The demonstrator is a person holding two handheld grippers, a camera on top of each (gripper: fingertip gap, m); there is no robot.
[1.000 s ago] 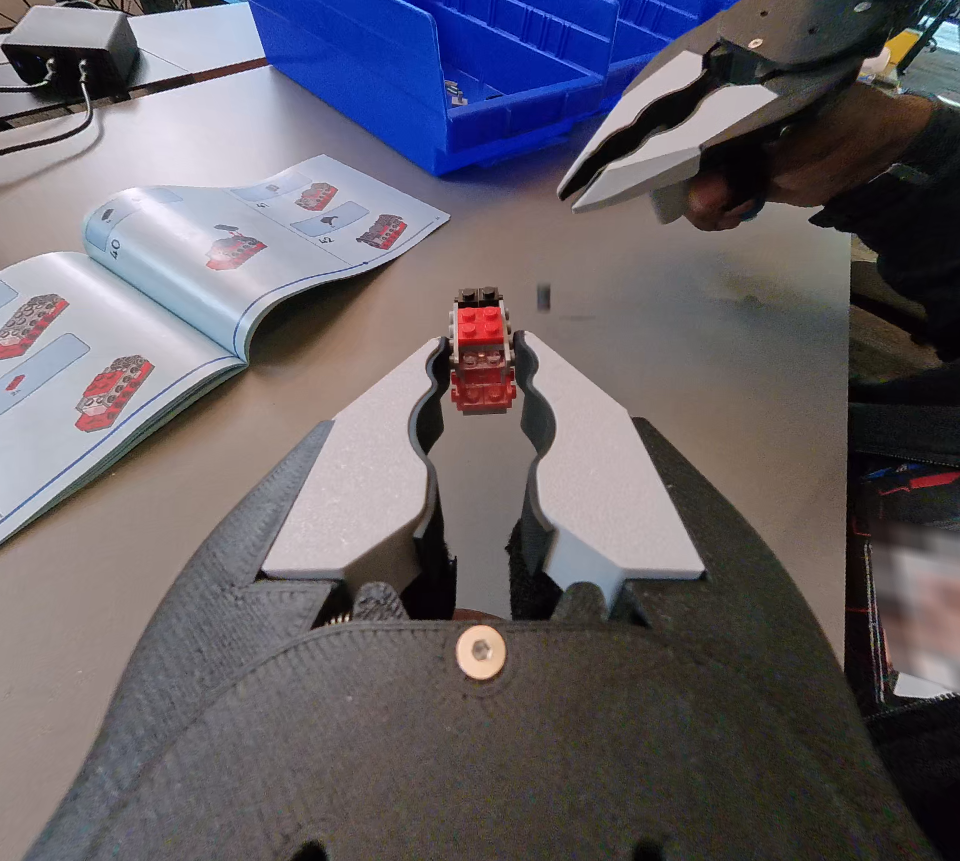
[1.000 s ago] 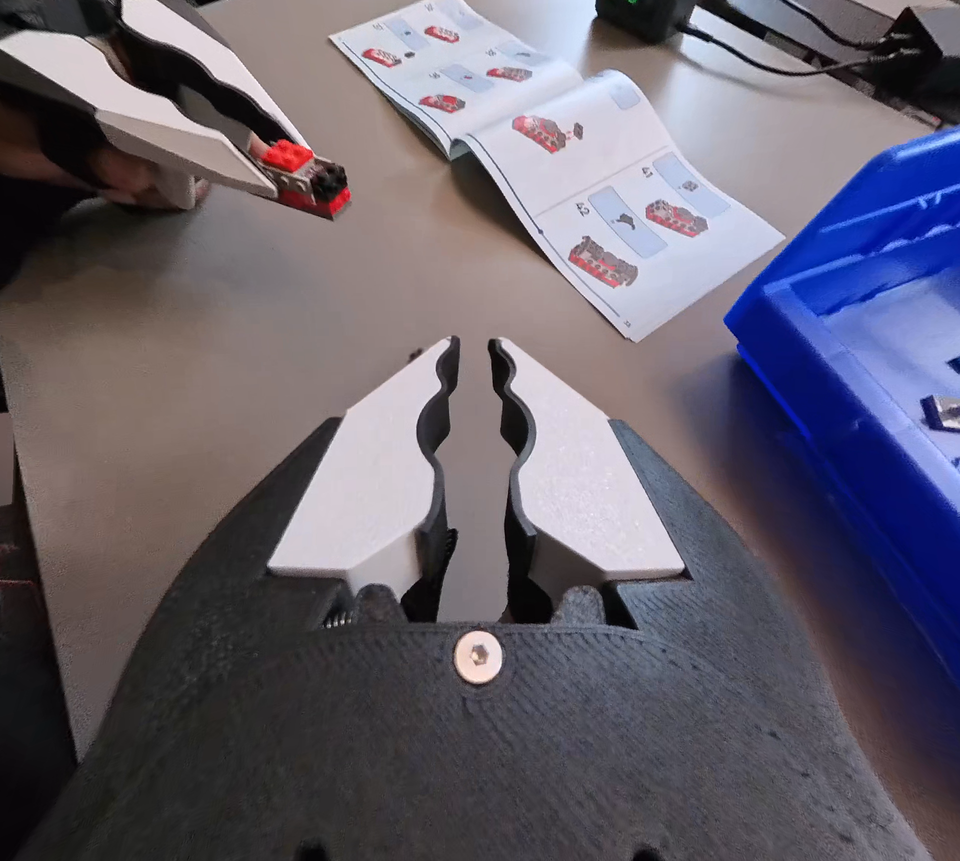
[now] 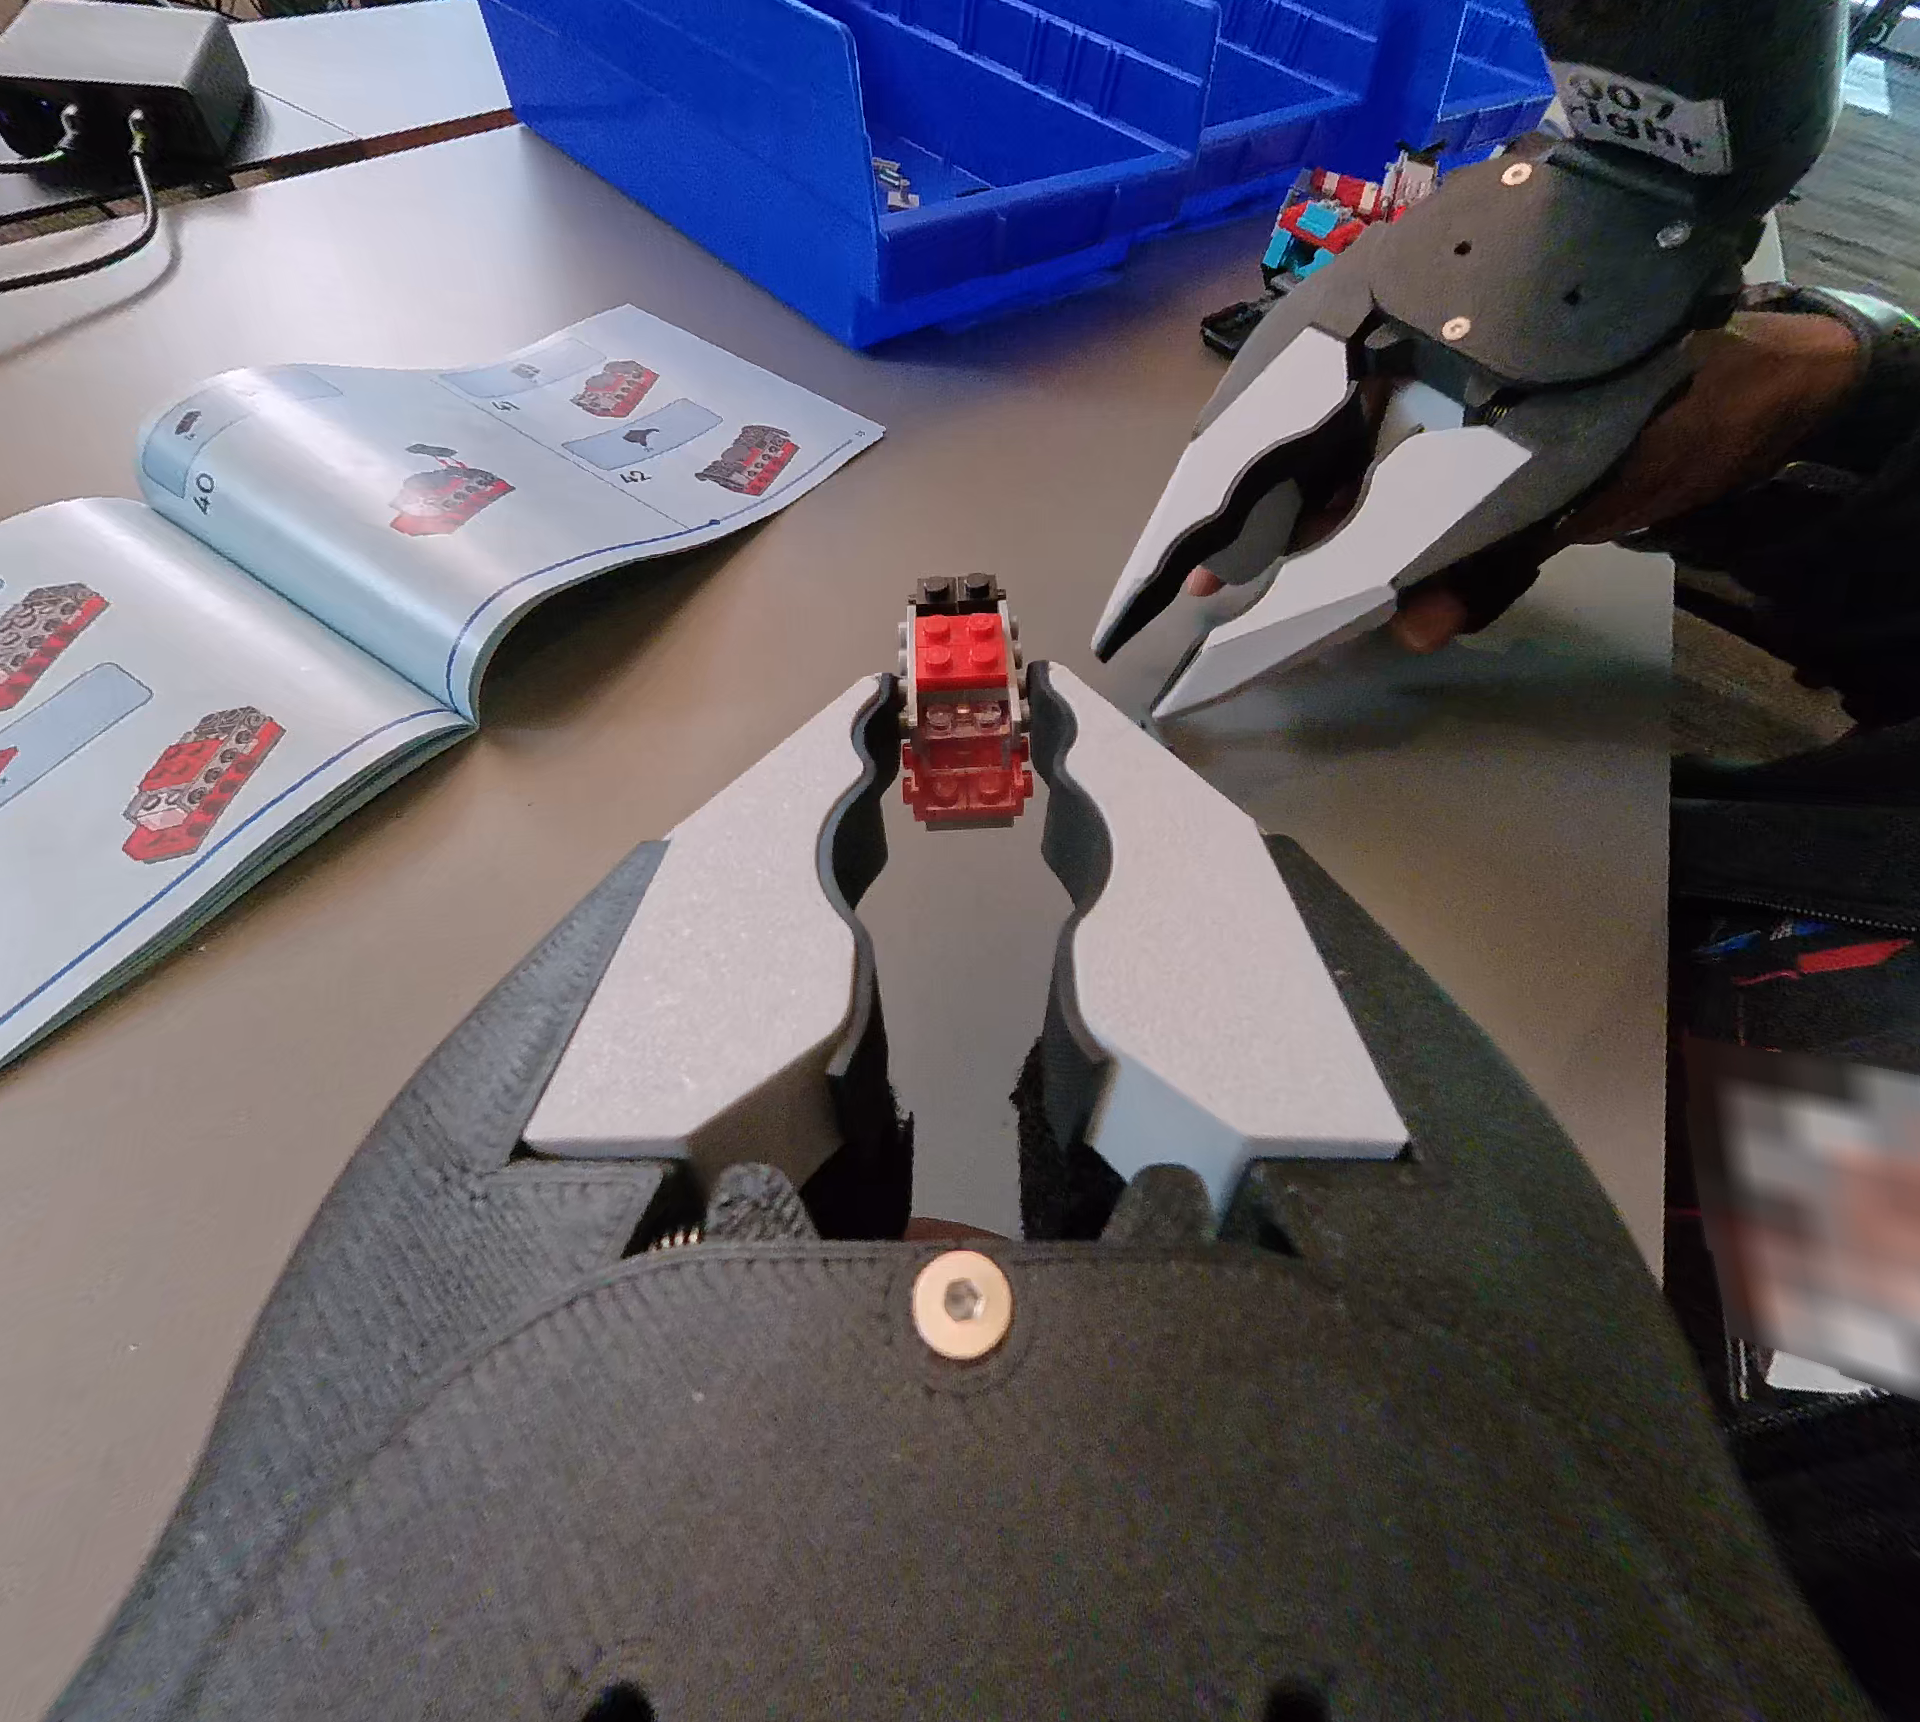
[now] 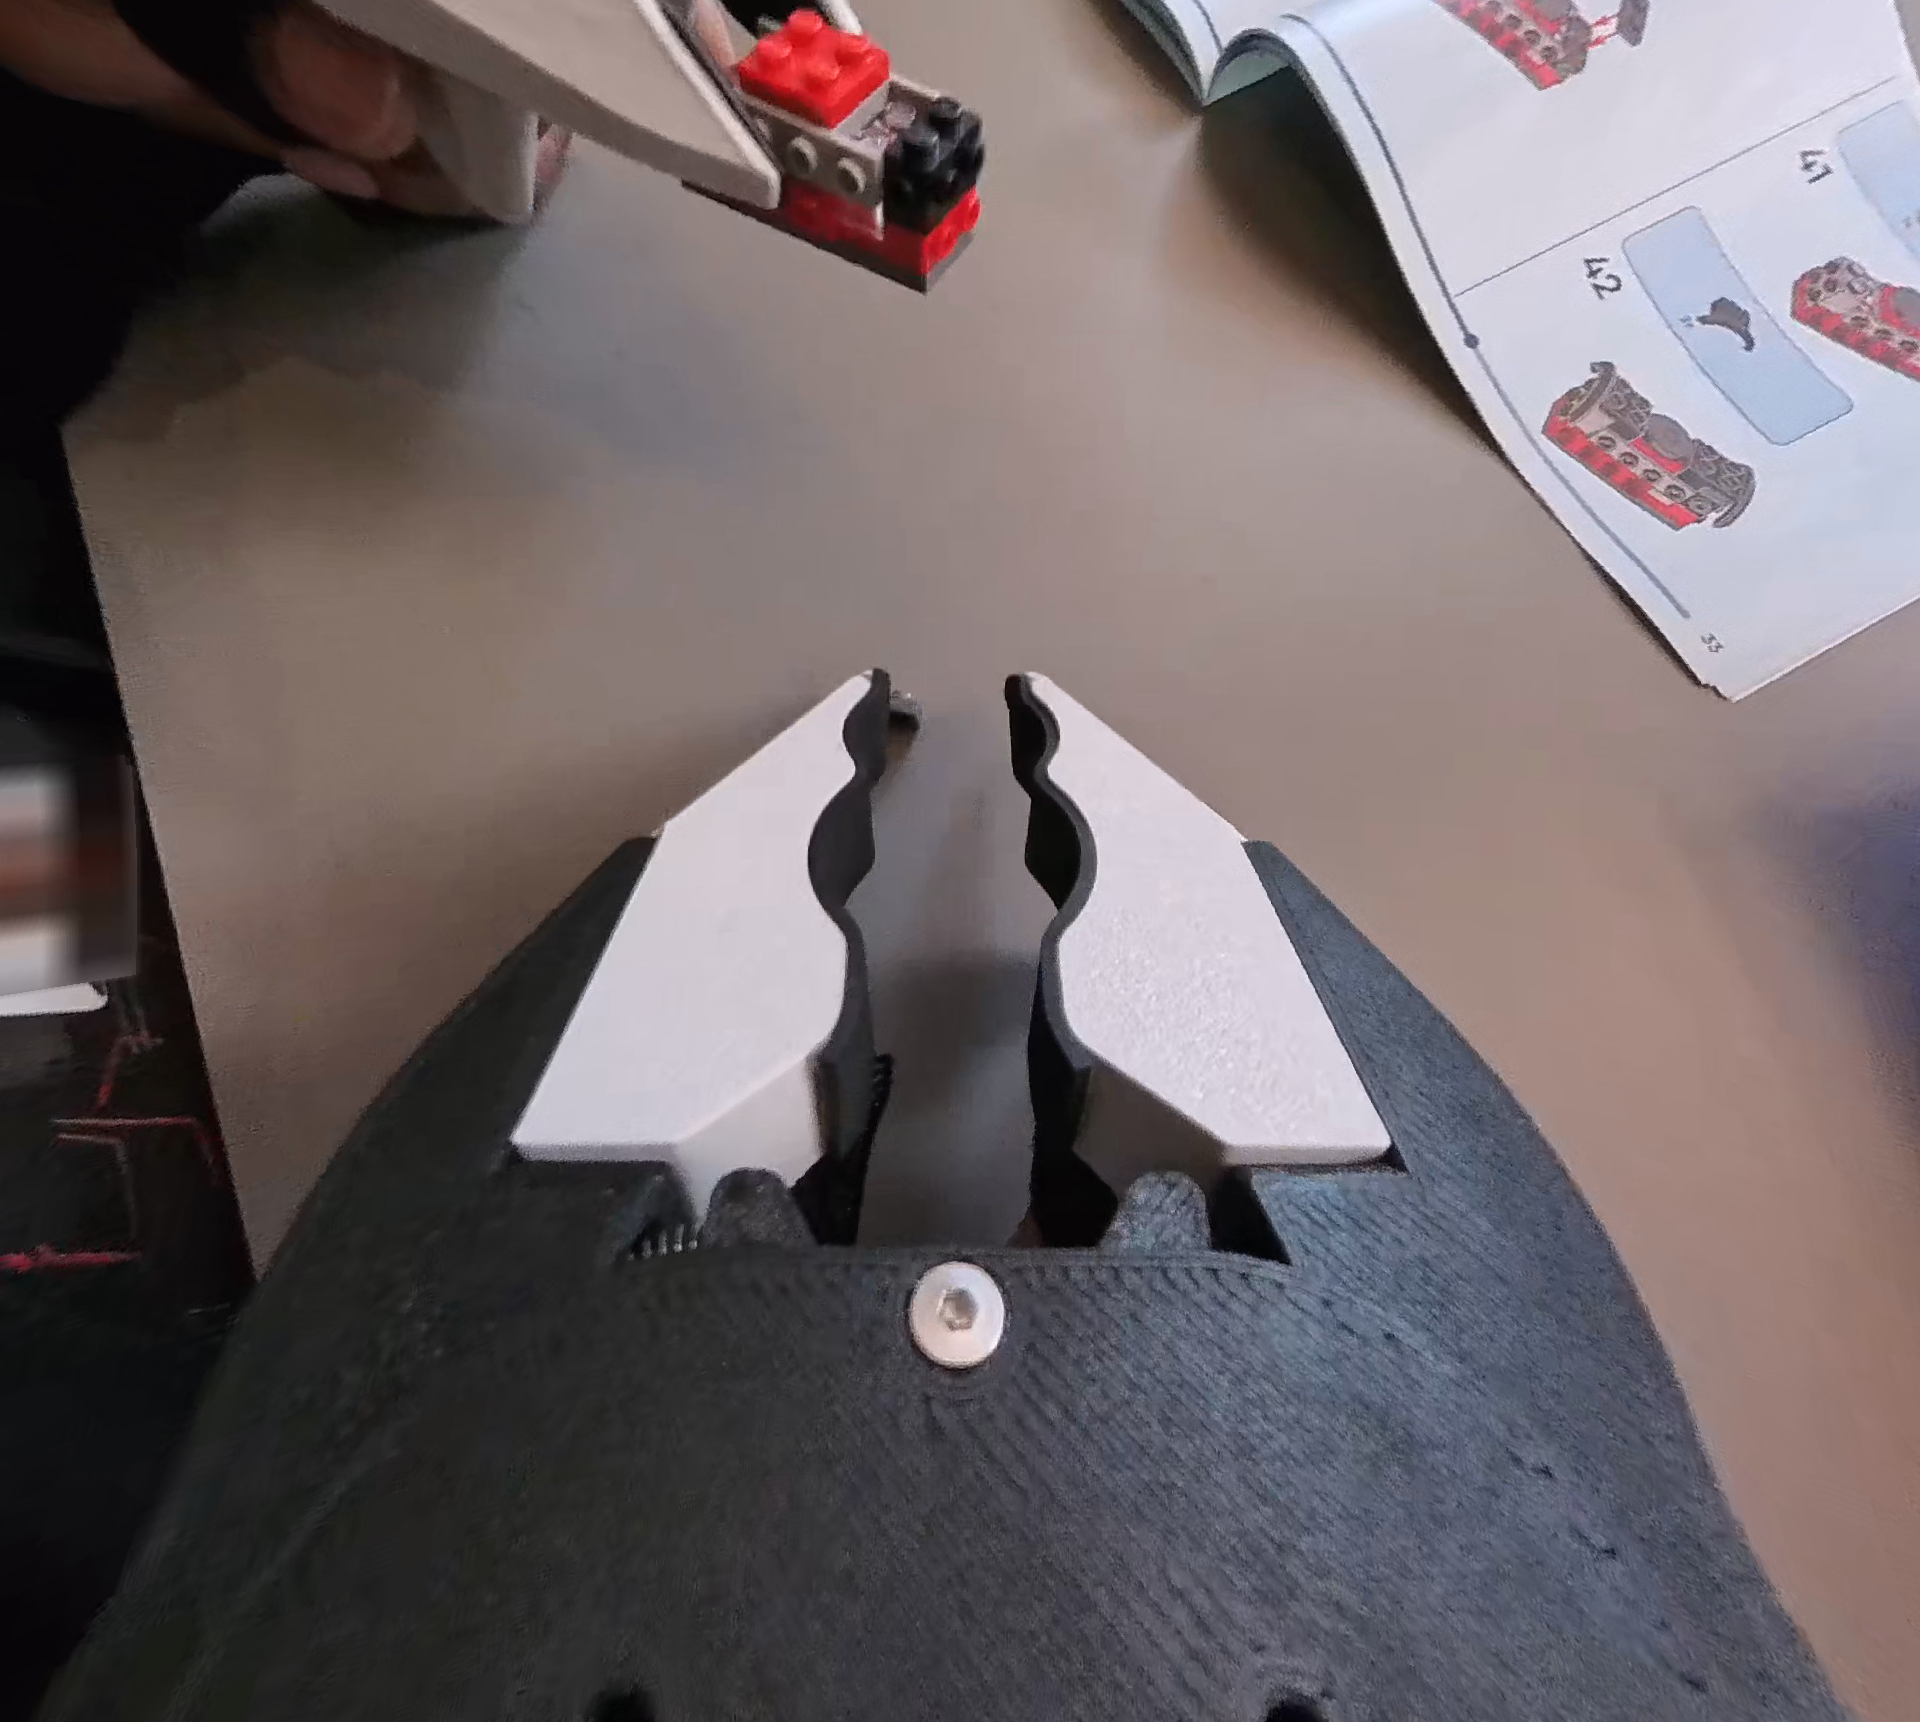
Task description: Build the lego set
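Left wrist view: left gripper [image 3: 961,685] clamps the lego build [image 3: 964,706] above the bench [image 3: 520,945]; blue bins [image 3: 831,62] along far edge. Right wrist view only: right gripper [image 4: 951,696] slightly parted, tiny piece [image 4: 906,708] at one fingertip.

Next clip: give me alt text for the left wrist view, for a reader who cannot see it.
The left gripper is shut on a small red, grey and black lego assembly above a grey table. The right gripper, open, points down at the table just right of it; an open instruction booklet lies left, blue bins behind.
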